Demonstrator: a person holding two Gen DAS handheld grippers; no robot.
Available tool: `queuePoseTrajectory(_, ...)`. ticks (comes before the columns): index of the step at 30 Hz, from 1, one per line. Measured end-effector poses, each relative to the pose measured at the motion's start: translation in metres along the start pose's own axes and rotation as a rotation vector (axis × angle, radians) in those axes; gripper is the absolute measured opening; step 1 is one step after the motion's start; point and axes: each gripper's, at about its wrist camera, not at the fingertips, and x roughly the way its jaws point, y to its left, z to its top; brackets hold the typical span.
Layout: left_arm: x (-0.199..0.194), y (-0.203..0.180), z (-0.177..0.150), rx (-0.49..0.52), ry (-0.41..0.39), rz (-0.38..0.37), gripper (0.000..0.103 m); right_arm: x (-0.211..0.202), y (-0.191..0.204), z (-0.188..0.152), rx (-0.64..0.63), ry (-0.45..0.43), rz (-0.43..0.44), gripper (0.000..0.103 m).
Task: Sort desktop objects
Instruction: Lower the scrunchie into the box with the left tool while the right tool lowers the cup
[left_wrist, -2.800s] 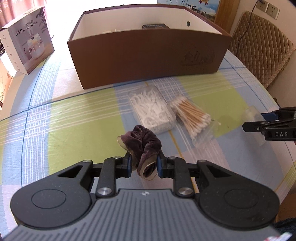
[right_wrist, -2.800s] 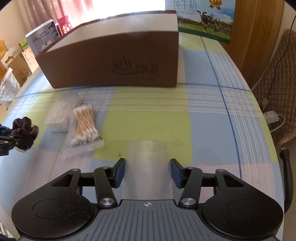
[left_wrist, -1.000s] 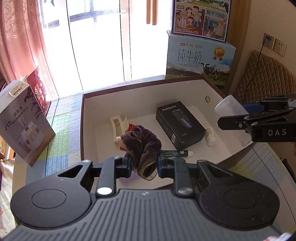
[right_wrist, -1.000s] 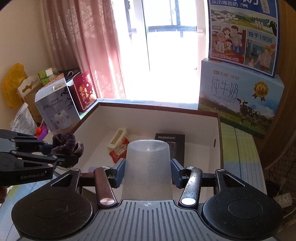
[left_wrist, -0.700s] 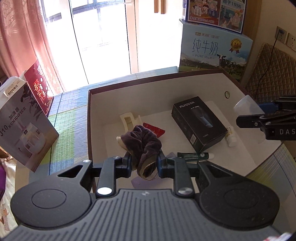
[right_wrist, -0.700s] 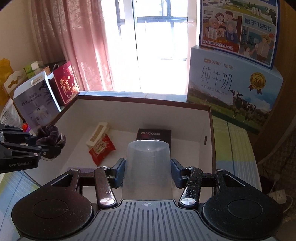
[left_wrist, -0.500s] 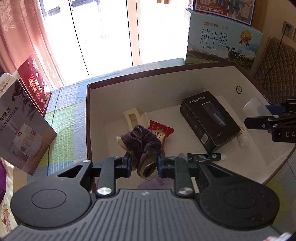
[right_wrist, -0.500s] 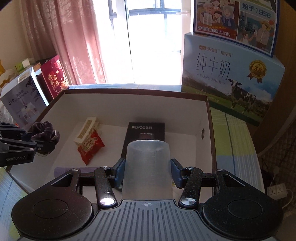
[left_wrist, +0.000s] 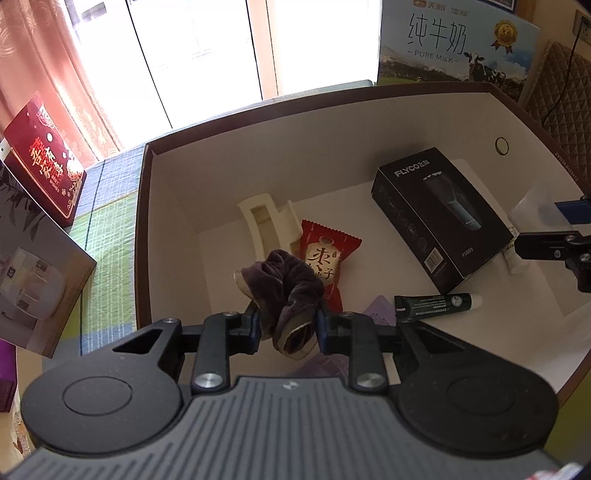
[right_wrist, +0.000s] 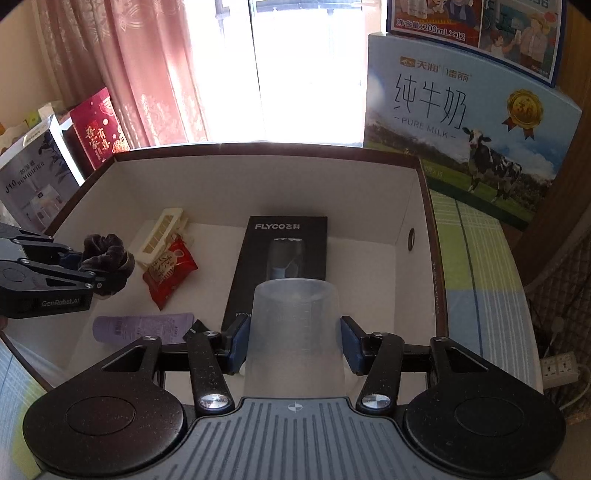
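Observation:
My left gripper (left_wrist: 287, 325) is shut on a dark brown velvet scrunchie (left_wrist: 288, 284) and hangs over the left half of the brown cardboard box (left_wrist: 142, 206). From the right wrist view that left gripper (right_wrist: 96, 272) and the scrunchie (right_wrist: 105, 251) show at the left. My right gripper (right_wrist: 293, 341) is shut on a clear plastic measuring cup (right_wrist: 295, 325), held above the box's front right part; the right gripper (left_wrist: 554, 236) with the cup (left_wrist: 532, 210) also shows at the right edge of the left wrist view.
Inside the box lie a black FLYCO box (left_wrist: 439, 218), a red snack packet (left_wrist: 325, 262), a cream plastic holder (left_wrist: 266, 229), a dark green tube (left_wrist: 432, 301), a white tube (left_wrist: 515, 258) and a purple packet (right_wrist: 140, 326). A milk carton (right_wrist: 469, 122), a red gift box (left_wrist: 44, 166) and a humidifier box (right_wrist: 33, 184) stand around it.
Both grippers lifted their objects off the table and moved over the box. In the last second they moved further in and lower above the box floor, still holding scrunchie and cup.

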Motion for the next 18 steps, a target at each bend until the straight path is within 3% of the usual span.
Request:
queuePoseTrajectory(6, -0.001, -0.003, 0.000, 0.011, -0.008, 0.003, 0.029, 0.000, 0.001, 0.000, -0.002, 0.004, 0.007, 0.049)
queuePoseTrajectory(18, -0.016, -0.014, 0.000, 0.032, -0.055, -0.011, 0.071, -0.002, 0.004, -0.004, -0.014, 0.014, 0.024, 0.049)
